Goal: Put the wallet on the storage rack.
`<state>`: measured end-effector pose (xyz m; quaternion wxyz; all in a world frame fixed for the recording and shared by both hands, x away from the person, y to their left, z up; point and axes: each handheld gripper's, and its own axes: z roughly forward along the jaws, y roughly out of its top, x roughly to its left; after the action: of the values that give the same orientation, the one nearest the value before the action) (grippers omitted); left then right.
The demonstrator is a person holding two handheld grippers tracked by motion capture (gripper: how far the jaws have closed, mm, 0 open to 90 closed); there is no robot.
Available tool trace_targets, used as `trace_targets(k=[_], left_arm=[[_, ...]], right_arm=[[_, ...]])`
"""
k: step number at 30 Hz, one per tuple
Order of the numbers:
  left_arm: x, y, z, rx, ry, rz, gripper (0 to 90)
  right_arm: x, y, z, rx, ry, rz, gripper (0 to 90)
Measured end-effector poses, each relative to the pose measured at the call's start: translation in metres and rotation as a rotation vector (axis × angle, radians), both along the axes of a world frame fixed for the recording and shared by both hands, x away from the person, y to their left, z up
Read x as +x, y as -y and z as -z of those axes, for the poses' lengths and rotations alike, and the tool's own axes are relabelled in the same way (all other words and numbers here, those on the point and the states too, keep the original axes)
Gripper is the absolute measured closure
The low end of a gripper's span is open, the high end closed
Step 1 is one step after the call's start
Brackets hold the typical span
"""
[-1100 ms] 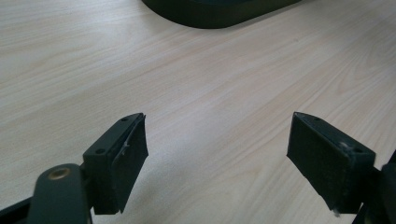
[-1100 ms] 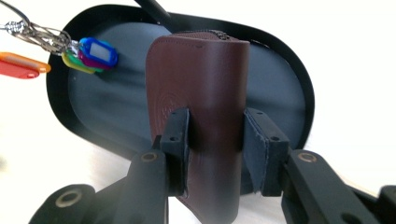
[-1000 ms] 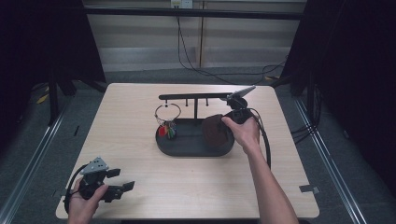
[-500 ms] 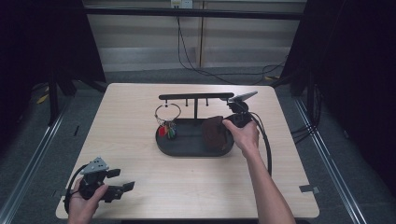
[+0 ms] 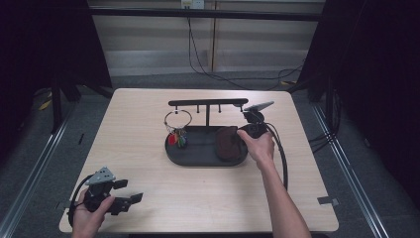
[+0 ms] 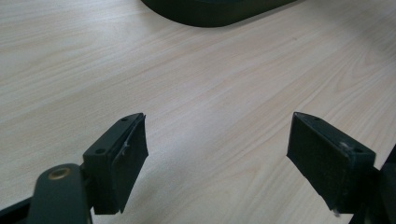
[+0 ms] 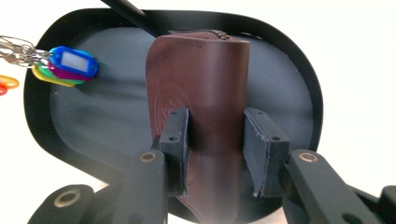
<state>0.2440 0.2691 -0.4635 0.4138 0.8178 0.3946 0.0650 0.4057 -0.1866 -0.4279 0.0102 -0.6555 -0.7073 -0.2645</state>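
Observation:
A brown leather wallet (image 7: 201,88) is pinched between the pads of my right gripper (image 7: 215,151), which is shut on it over the black oval tray (image 7: 299,70). From above, the wallet (image 5: 228,143) lies low on the right half of the tray (image 5: 193,157), with my right gripper (image 5: 242,135) at its right end. A key ring with coloured tags (image 5: 177,130) hangs from the tray's black hook rail (image 5: 207,103), and the tags (image 7: 65,65) reach the tray's left side. My left gripper (image 5: 130,200) rests open near the table's front left corner, nothing between its jaws (image 6: 217,158).
The tray stand sits mid-table on a light wooden tabletop (image 5: 208,198). Bare wood lies between my left gripper and the tray edge (image 6: 215,11). A cable (image 5: 285,158) trails from the right gripper along the forearm. Dark floor and rails surround the table.
My right gripper has sunk with the wallet, bringing it lower onto the tray's right side. The left gripper has stayed put.

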Motion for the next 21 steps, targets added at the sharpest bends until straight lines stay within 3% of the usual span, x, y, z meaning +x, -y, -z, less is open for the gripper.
trace_targets(k=[6, 9, 16, 21], left_arm=[[0.0, -0.001, 0.0, 0.002, -0.002, 0.005, 20.0], [0.0, 0.0, 0.0, 0.002, -0.002, 0.005, 20.0], [0.0, 0.0, 0.0, 0.003, -0.001, 0.002, 20.0], [0.0, -0.001, 0.0, 0.0, -0.003, 0.001, 19.9]], right_arm=[[0.002, 0.003, 0.004, 0.019, -0.002, 0.0, 61.0], [0.002, 0.005, 0.006, -0.014, 0.001, 0.006, 60.5], [0.002, 0.006, 0.009, -0.004, -0.004, 0.013, 60.9], [0.0, 0.01, 0.007, -0.01, 0.009, 0.013, 53.7]])
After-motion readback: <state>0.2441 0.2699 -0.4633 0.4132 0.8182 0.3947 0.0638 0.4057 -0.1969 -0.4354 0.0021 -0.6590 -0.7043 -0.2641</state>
